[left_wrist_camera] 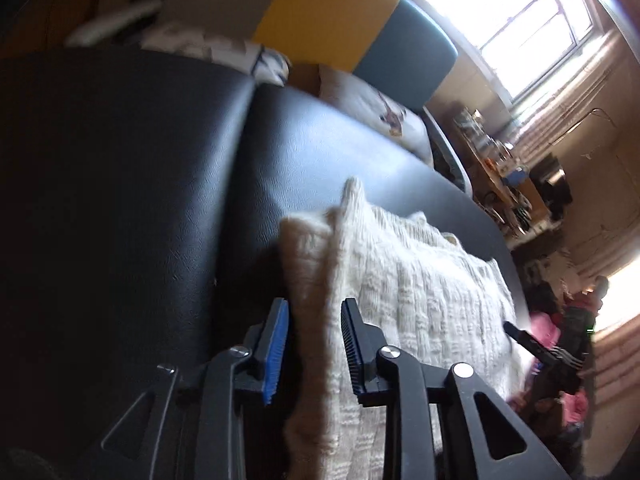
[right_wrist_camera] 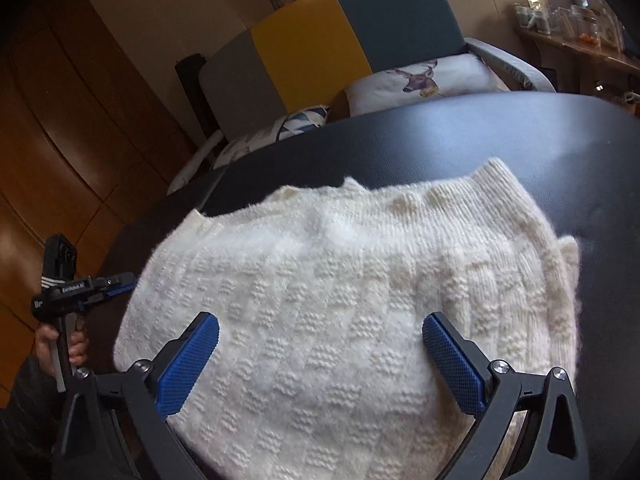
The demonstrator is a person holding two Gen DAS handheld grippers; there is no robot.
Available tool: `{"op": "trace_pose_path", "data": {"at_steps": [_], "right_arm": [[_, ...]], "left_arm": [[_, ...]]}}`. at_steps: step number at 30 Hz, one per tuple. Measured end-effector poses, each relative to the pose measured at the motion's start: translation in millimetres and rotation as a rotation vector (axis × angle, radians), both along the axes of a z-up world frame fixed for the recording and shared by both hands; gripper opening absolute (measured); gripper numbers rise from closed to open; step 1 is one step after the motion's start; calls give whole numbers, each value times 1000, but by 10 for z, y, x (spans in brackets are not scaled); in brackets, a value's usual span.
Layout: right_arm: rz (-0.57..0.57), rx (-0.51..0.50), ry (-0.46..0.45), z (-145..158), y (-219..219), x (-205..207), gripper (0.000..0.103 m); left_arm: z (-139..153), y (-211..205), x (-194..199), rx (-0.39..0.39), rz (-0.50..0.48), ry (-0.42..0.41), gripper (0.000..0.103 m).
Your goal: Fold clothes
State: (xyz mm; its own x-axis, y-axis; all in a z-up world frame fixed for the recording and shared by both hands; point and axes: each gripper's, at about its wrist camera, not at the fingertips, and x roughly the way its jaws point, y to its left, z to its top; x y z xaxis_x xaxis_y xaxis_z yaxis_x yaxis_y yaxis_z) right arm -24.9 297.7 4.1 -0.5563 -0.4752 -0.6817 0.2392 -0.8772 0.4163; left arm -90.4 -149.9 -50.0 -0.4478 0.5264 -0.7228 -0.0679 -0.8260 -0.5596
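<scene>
A cream knitted sweater (right_wrist_camera: 340, 292) lies folded on a black padded table (right_wrist_camera: 480, 136). My right gripper (right_wrist_camera: 320, 344) is open, its blue pads wide apart just above the sweater's near part. My left gripper (left_wrist_camera: 314, 340) has its jaws on either side of the sweater's (left_wrist_camera: 400, 280) left edge, with a fold of knit between the pads, partly closed. The left gripper also shows in the right wrist view (right_wrist_camera: 120, 282) at the sweater's left edge, held by a hand. The right gripper shows in the left wrist view (left_wrist_camera: 532, 344) at the far right.
A grey, yellow and teal chair (right_wrist_camera: 340, 32) with printed cushions (right_wrist_camera: 420, 76) stands behind the table. Wooden cabinets (right_wrist_camera: 60, 140) are at the left. A cluttered shelf (left_wrist_camera: 500, 176) and a bright window (left_wrist_camera: 520, 20) are at the right.
</scene>
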Motion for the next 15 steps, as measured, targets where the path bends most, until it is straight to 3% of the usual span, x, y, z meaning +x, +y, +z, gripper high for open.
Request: {"op": "trace_pose_path", "data": {"at_steps": [2, 5, 9, 15], "right_arm": [[3, 7, -4, -60, 1, 20, 103], [6, 11, -1, -82, -2, 31, 103], [18, 32, 0, -99, -24, 24, 103], [70, 74, -9, -14, -72, 24, 103]], "left_arm": [[-66, 2, -102, 64, -30, -23, 37], [-182, 37, -252, 55, -64, -62, 39], [-359, -1, -392, 130, -95, -108, 42], [-427, 114, -513, 178, -134, -60, 45]]}}
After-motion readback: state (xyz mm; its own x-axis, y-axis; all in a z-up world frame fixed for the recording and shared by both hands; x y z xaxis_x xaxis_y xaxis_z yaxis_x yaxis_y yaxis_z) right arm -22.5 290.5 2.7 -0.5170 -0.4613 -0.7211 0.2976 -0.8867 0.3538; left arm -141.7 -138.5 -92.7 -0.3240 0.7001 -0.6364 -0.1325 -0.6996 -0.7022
